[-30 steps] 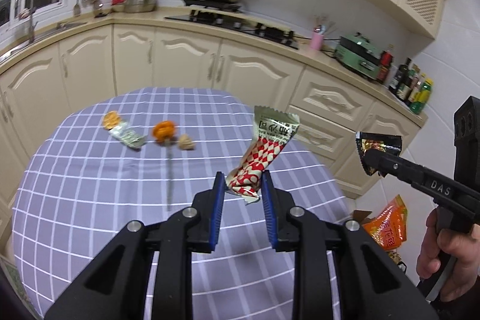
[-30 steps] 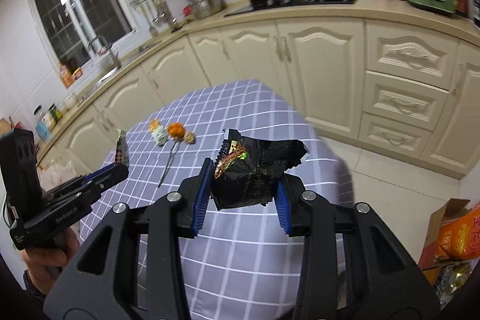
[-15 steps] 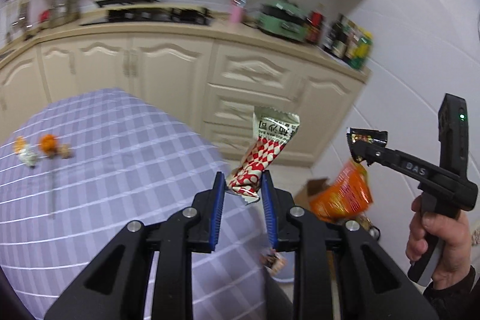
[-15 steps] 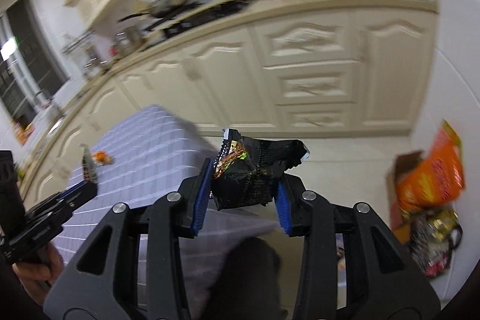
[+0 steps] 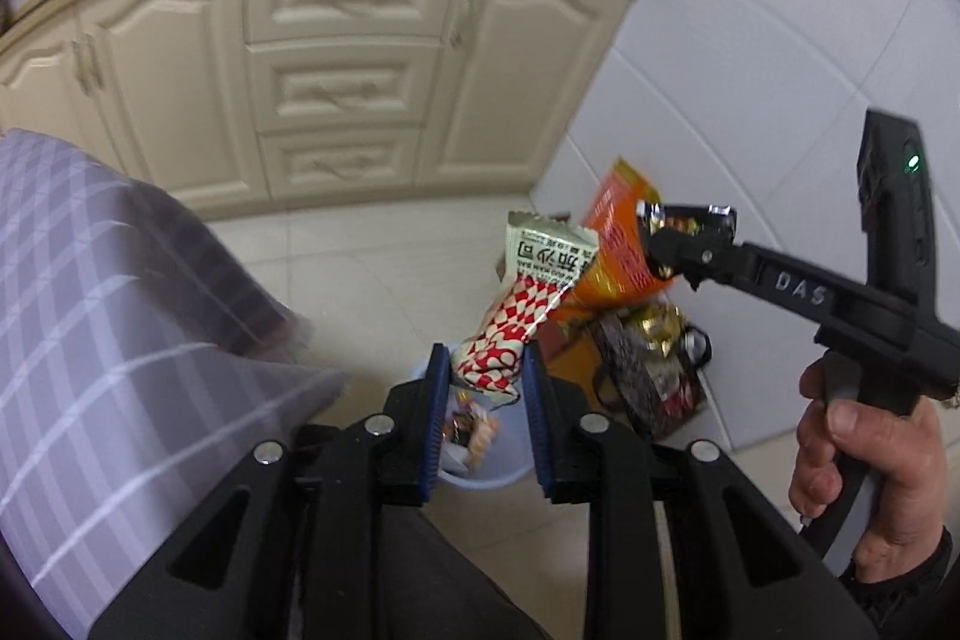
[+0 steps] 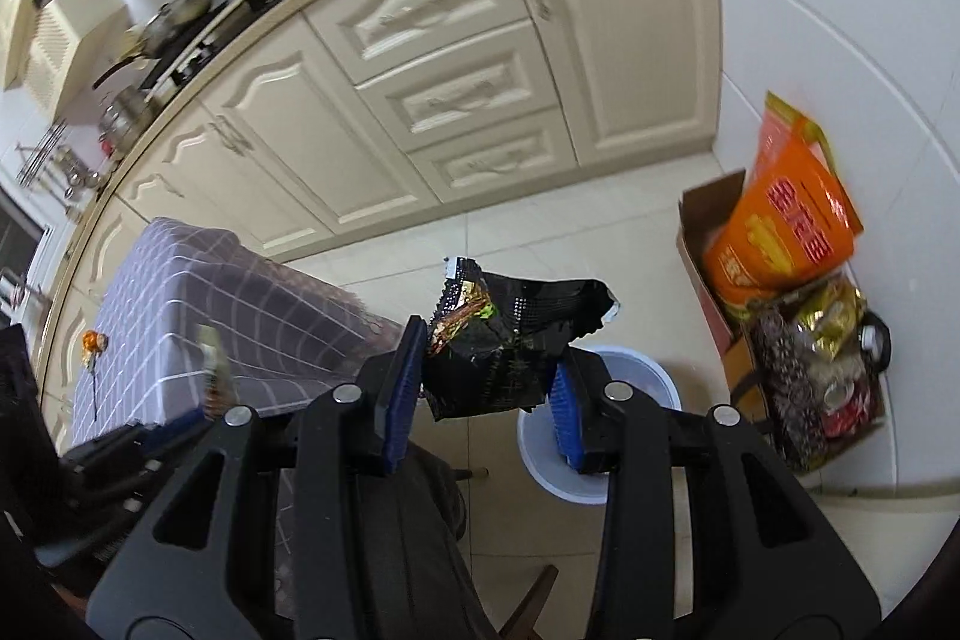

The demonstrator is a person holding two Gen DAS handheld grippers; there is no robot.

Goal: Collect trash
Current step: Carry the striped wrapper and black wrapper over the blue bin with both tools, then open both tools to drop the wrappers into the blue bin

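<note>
My left gripper (image 5: 485, 381) is shut on a red-and-white checked snack wrapper (image 5: 528, 304) and holds it above a pale blue trash bin (image 5: 480, 466) on the floor. My right gripper (image 6: 487, 376) is shut on a crumpled black foil wrapper (image 6: 510, 340), held up in the air with the same bin (image 6: 600, 460) partly behind its right finger. In the left wrist view the right gripper (image 5: 690, 244) is to the right with the black wrapper (image 5: 684, 220) at its tip.
The table with the purple checked cloth (image 6: 198, 292) stands to the left, an orange scrap (image 6: 93, 340) on it. A cardboard box with an orange bag (image 6: 780, 232) and a basket of packets (image 6: 816, 364) stand by the white wall. Cream cabinets (image 5: 336, 70) are behind.
Both grippers have swung right and tilted down, away from the table towards the floor. The blue bin has come into view below them. Both wrappers stay gripped.
</note>
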